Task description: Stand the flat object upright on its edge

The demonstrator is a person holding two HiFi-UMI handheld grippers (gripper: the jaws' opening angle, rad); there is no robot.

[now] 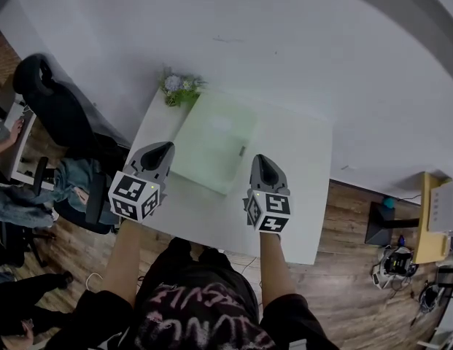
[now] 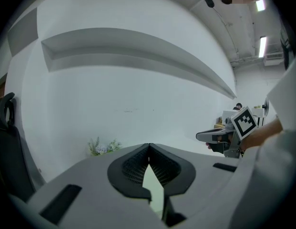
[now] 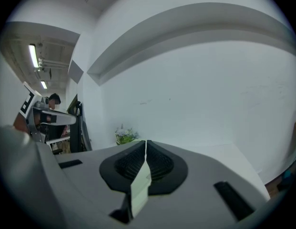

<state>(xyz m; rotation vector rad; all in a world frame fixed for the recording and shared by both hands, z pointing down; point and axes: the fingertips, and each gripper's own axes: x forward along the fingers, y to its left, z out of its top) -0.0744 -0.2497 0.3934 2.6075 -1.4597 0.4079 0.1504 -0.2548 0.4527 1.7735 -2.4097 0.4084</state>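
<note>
A pale green flat board lies flat in the middle of the white table. My left gripper hovers at the board's near left edge, jaws shut and empty. At the near right edge hangs my right gripper, also shut with nothing in it. In the left gripper view the closed jaws show a sliver of the green board beneath, and the right gripper is off to the right. The right gripper view shows its closed jaws over the board.
A small bunch of flowers stands at the table's far left corner against the white wall. A black office chair and seated people are left of the table. A yellow side table and cables stand on the wood floor at right.
</note>
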